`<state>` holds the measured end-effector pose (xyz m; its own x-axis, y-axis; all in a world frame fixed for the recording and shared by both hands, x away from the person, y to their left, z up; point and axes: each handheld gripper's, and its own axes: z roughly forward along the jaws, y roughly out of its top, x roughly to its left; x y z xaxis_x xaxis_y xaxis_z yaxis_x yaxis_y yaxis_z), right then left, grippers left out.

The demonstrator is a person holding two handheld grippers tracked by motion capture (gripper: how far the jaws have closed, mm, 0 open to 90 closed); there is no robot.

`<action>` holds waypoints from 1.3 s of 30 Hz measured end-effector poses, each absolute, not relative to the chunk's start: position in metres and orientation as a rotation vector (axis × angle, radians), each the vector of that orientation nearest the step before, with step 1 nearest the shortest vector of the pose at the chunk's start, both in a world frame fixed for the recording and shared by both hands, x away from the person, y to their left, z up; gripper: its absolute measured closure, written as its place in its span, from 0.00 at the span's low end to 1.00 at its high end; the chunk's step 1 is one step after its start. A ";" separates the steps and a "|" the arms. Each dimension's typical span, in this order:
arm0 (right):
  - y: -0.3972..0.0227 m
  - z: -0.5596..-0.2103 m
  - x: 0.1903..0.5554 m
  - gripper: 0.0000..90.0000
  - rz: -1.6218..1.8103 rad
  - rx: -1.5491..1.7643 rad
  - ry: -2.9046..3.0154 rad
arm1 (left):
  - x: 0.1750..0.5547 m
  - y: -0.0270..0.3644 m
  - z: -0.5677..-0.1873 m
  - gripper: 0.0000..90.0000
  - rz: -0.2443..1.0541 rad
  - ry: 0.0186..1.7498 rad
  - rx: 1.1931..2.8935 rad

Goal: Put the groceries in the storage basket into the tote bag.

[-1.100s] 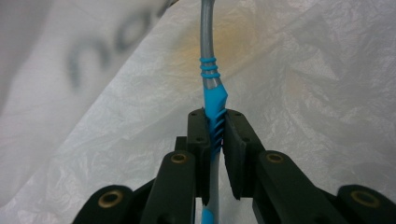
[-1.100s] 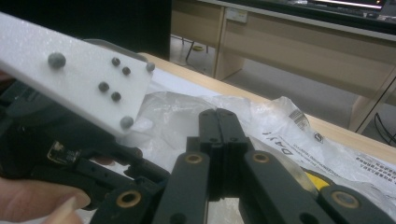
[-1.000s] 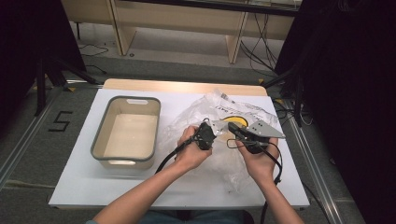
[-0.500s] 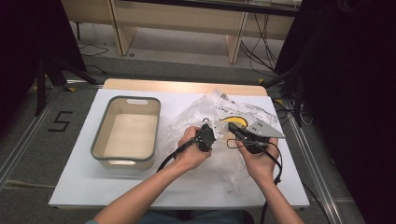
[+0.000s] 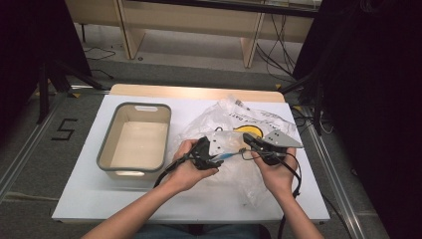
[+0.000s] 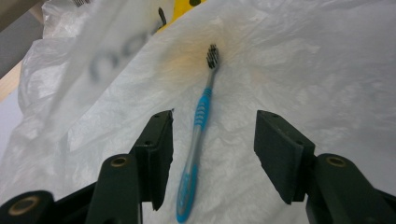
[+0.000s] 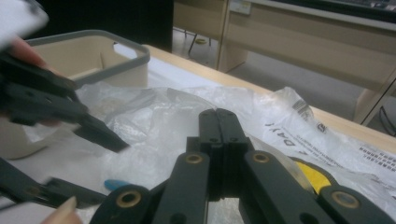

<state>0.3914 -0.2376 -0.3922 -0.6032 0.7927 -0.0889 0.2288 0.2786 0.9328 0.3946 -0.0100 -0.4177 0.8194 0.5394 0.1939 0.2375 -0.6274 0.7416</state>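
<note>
My left tool view alone reveals the blue toothbrush [image 6: 198, 135] whole, lying on the bag [image 6: 327, 70] between my left tool's [image 6: 214, 154] just-opened jaws; right tool [image 7: 223, 135] closed

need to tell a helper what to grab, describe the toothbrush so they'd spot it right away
Start at the white table and find the crumpled clear plastic bag right of the beige bin. On the bag, between the open left claw jaws, lies the toothbrush: slim, blue and grey handle, dark bristles, the bag's one long thin thing.

Crumpled plastic bag [image 5: 234, 139] fills the table's right half; the beige bin [image 5: 134, 142] blocks the left; bare tabletop [image 5: 99, 204] lies open nearest the person.
</note>
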 end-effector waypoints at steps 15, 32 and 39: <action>-0.242 -0.413 0.384 1.00 1.238 0.929 2.199 | 0.375 0.035 -0.408 0.55 0.510 0.678 2.174; -0.229 -0.460 0.387 0.98 1.026 0.941 2.591 | 0.378 0.048 -0.411 0.57 0.516 0.751 2.152; -0.230 -0.462 0.384 0.80 1.013 0.966 2.632 | 0.381 0.046 -0.422 0.57 0.500 0.771 2.170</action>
